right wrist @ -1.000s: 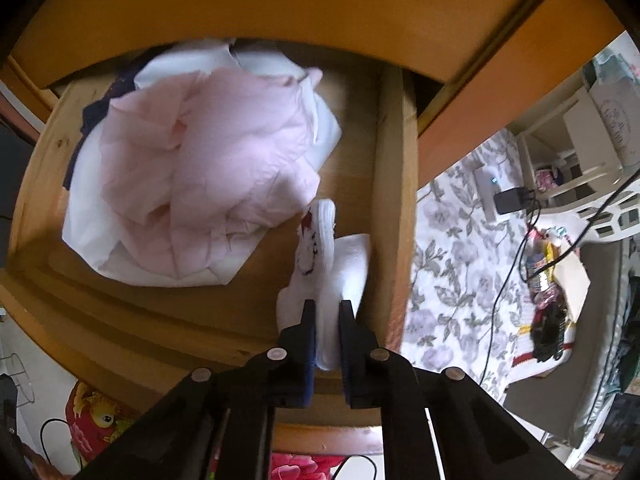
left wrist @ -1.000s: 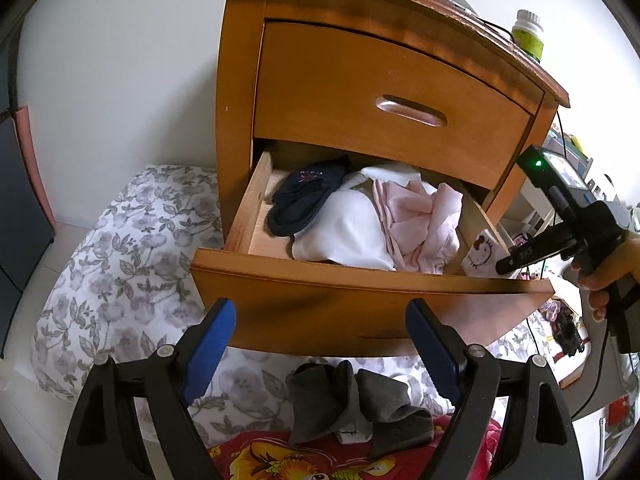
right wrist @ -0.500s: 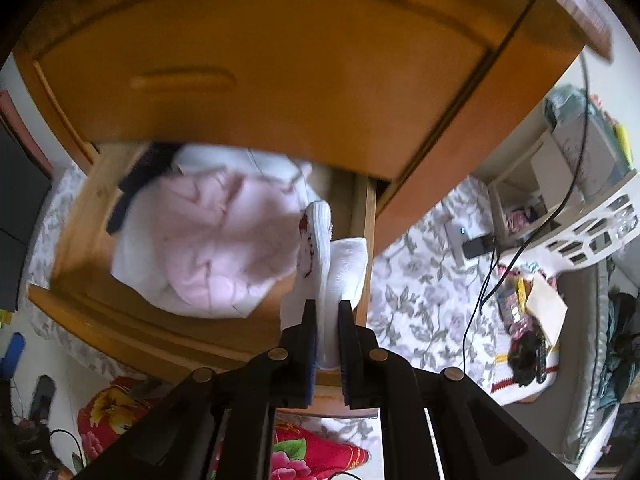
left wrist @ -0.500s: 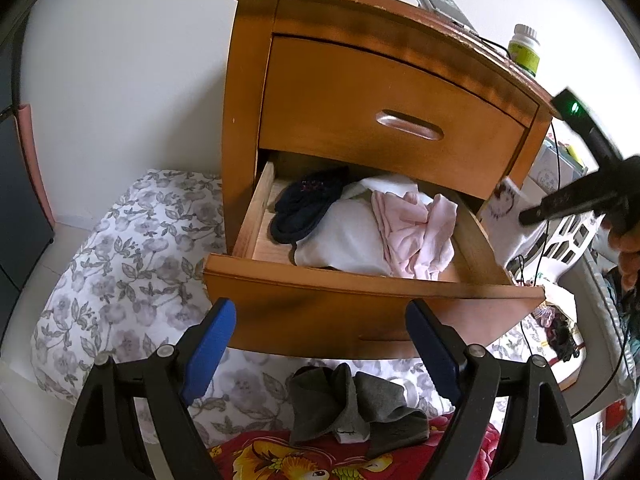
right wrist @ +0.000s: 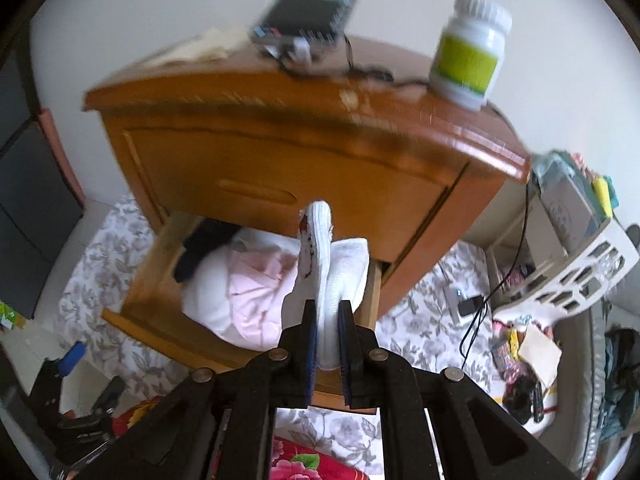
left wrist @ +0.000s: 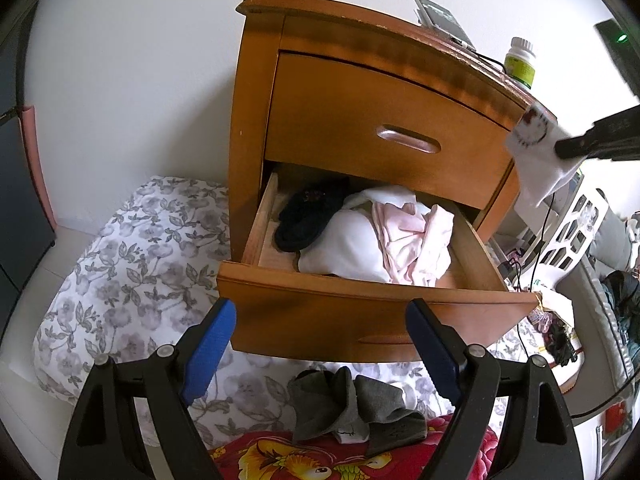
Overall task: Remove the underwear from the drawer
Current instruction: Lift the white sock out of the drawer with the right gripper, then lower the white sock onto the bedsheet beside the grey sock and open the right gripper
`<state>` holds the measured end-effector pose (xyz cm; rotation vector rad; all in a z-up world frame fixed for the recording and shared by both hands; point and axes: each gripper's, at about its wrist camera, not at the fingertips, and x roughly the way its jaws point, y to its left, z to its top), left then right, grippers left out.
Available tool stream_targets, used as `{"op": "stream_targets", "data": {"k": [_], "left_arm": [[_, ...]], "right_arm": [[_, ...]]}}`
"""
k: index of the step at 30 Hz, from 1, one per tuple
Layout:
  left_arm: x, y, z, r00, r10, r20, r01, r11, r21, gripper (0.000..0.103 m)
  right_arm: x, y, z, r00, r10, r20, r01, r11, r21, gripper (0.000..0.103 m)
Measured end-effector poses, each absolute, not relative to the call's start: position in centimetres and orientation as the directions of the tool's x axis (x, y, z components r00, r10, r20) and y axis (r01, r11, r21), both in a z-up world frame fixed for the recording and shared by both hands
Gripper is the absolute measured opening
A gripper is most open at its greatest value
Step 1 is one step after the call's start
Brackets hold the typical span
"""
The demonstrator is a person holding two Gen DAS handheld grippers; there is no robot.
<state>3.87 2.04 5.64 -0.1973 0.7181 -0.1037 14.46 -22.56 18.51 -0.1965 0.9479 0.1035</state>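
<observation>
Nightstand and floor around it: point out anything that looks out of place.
Grey socks lie crumpled on the bedding below the open bottom drawer. Inside it, the pink garment and white garment are heaped unfolded. Right of the nightstand, small clutter is strewn about.

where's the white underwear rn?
Clamped in the right gripper, lifted clear of the open drawer; in the left wrist view it hangs at right, beside the nightstand.

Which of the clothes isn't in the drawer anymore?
The small white underwear with the red print. The right gripper pinches it up in the air, while the pink piece, big white piece and dark piece lie in the drawer.
</observation>
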Motion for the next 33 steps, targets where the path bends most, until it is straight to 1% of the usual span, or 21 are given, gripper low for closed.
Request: {"op": "stream_targets", "data": {"k": [5,10,15,18,24,33], "left_arm": [[3.6,2.1,6.0,0.755,-0.157,-0.637,0.024,0.977,-0.212,0.087],[3.4,2.0,6.2,0.758,-0.153,-0.634,0.027,0.979,-0.204,0.087],[3.5,2.1,6.2,0.756,-0.148,-0.637,0.023,0.98,-0.2,0.087],[3.5,2.1,6.2,0.755,-0.146,-0.639,0.022,0.98,-0.198,0.087],[3.6,2.3,6.0,0.752,-0.146,-0.643,0.021,0.98,-0.197,0.087],[4.0,2.5,5.2,0.729,-0.139,-0.67,0.019,0.983,-0.183,0.087]], "right_arm": [[12.0,-22.3,20.2,0.614,0.037,-0.788,-0.2,0.974,-0.11,0.01],[9.6,-22.0,20.1,0.61,0.085,-0.788,-0.237,0.968,-0.079,0.01],[7.0,-20.7,18.9,0.584,0.109,-0.804,-0.309,0.946,-0.096,0.01],[6.0,-19.5,17.2,0.547,0.12,-0.829,-0.358,0.928,-0.102,0.01],[4.9,-17.7,11.4,0.42,0.141,-0.897,-0.43,0.901,-0.06,0.01],[6.1,-17.3,4.7,0.303,0.145,-0.942,-0.403,0.915,0.011,0.01]]}}
